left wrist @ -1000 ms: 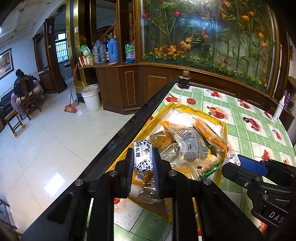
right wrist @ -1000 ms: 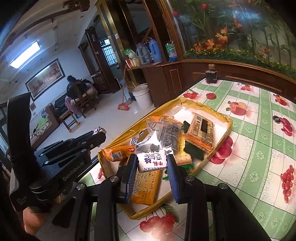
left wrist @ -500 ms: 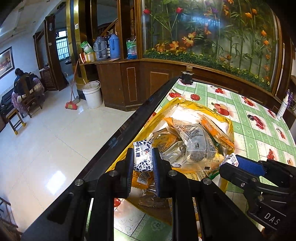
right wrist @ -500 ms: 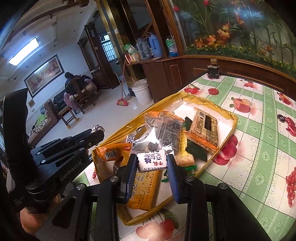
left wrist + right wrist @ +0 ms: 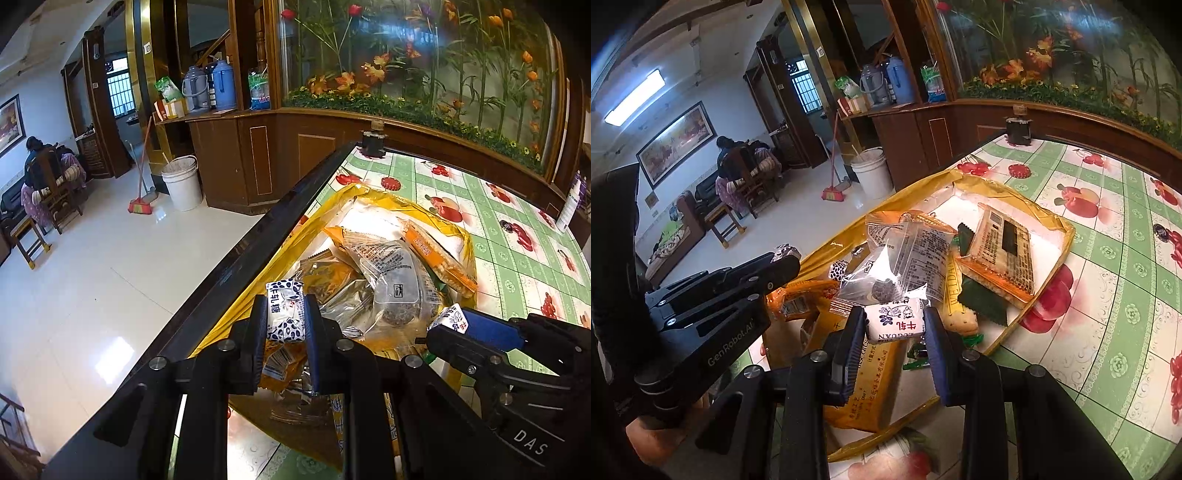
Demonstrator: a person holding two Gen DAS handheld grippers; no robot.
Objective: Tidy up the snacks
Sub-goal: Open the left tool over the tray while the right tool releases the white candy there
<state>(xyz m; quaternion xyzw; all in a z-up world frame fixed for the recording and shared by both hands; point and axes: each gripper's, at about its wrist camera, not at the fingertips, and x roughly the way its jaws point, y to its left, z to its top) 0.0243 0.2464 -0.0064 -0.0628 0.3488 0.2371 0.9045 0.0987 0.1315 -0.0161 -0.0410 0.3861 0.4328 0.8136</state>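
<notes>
A yellow tray (image 5: 466,236) (image 5: 1069,236) near the table's left edge holds several wrapped snacks. My left gripper (image 5: 285,322) is shut on a small white nougat candy with blue spots (image 5: 283,309), held above the tray's near left part. My right gripper (image 5: 896,322) is shut on a second white nougat candy with blue print (image 5: 896,318), above the tray's near end. In the left wrist view the right gripper (image 5: 448,323) shows at the right with its candy (image 5: 451,318). The left gripper (image 5: 785,260) appears at the left of the right wrist view.
The tray sits on a green checked tablecloth with fruit prints (image 5: 1115,266). A dark jar (image 5: 1018,129) stands at the table's far corner. Beyond the table's dark edge (image 5: 258,240) lies a tiled floor with a white bucket (image 5: 181,181), a broom, and a seated person (image 5: 733,162).
Both grippers have moved a little forward and down over the tray, each still holding its candy. The tray and snacks look larger and closer.
</notes>
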